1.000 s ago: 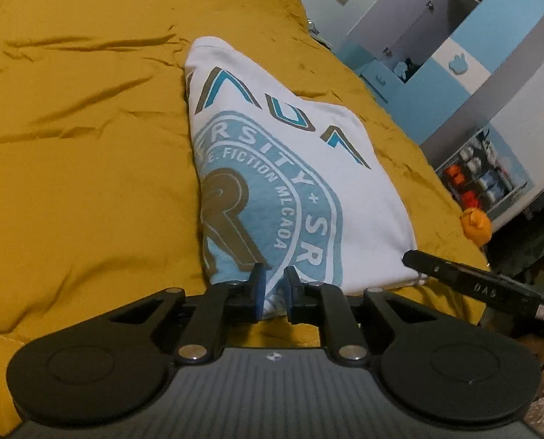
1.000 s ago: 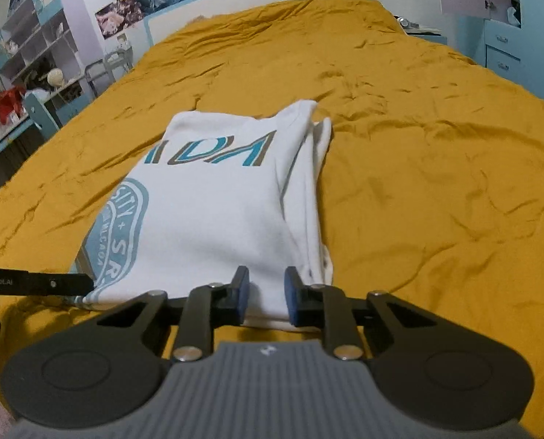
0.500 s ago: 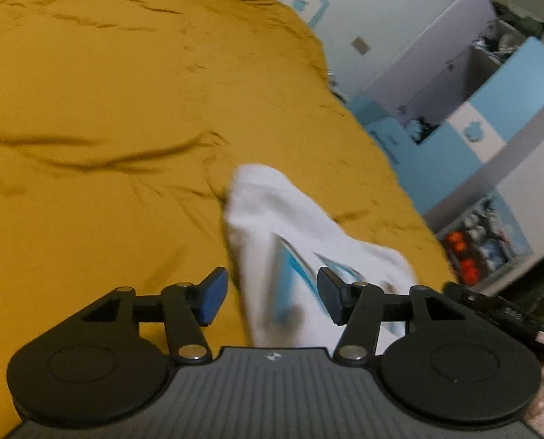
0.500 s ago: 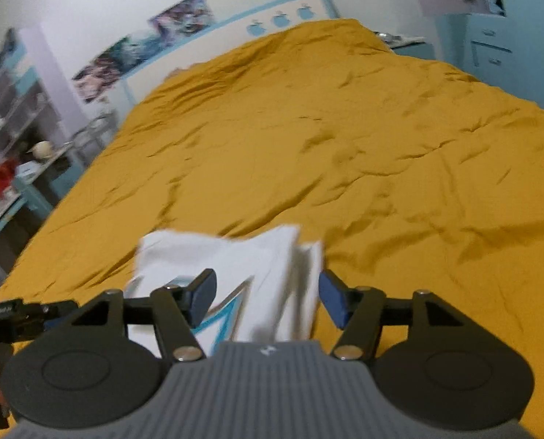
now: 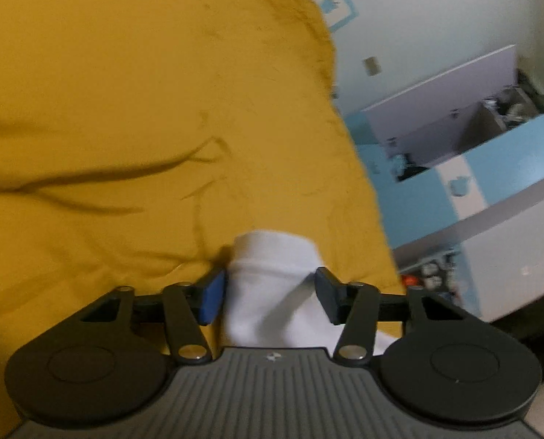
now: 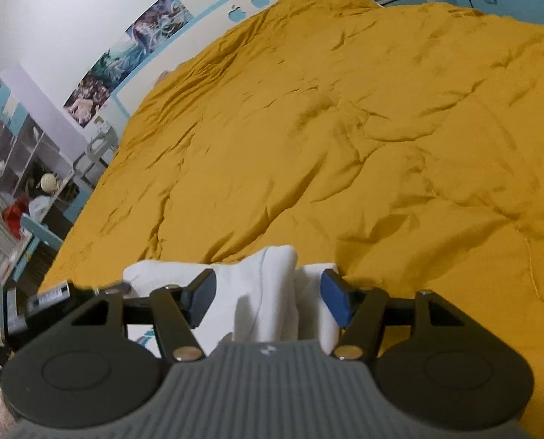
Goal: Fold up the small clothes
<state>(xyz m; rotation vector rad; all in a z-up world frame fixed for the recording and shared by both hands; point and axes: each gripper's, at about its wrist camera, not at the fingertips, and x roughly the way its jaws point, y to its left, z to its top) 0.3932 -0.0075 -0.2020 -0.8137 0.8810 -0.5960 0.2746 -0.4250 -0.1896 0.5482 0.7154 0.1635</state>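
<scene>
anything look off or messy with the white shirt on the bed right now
Slightly. In the right wrist view the white shirt bunches into upright ridges between the open right tool instead of lying flat on the yellow bedspread. Nothing looks damaged.

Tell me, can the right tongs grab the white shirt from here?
Probably yes: the right tongs are open, with the folded white T-shirt bunched between the fingers and nothing in the way on the yellow duvet.
</scene>
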